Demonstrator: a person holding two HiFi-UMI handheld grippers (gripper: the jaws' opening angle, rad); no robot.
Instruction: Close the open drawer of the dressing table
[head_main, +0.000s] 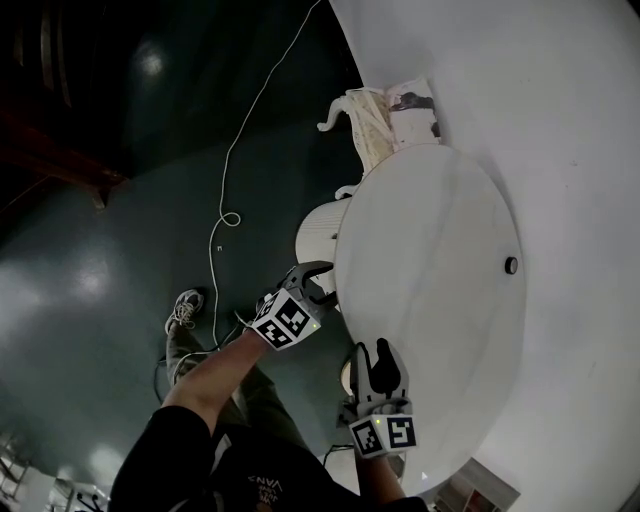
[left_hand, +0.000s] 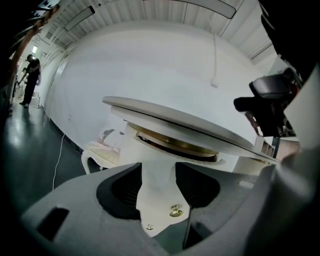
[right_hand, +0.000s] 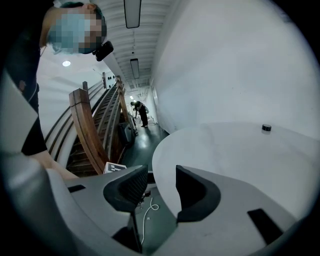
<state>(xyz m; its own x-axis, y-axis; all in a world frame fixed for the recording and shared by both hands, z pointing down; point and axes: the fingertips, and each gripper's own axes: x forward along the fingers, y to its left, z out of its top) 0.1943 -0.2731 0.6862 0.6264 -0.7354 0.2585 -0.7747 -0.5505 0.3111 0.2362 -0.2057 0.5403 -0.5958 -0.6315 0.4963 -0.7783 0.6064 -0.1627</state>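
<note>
**A:** Where is the drawer (left_hand: 159, 197) at this moment?

**B:** In the head view it juts out from under the round white top of the dressing table (head_main: 440, 320), at about ten o'clock on that top. The left gripper view shows its white front straight ahead, with a brass knob (left_hand: 176, 212) low on it. A dark slot shows between the drawer and the top above it, so it stands open.

**A:** And the left gripper (head_main: 322, 283)?

**B:** It sits at about nine o'clock on the top, right at the drawer's front. Its jaws are spread wide, and the front and the knob show between them. Whether the tips touch the front cannot be told.

**A:** The right gripper (head_main: 373, 352)?

**B:** The person holds it by the rim, between seven and eight o'clock. Its jaws also stand apart, with the table's edge and the dark floor (head_main: 100, 250) beyond them.

**A:** What else is around?

**B:** A small dark disc (head_main: 511, 265) lies on the top toward two o'clock. A white carved chair (head_main: 372, 125) stands past the rim near twelve, and a white cable (head_main: 232, 150) trails over the floor out beyond ten.
</note>
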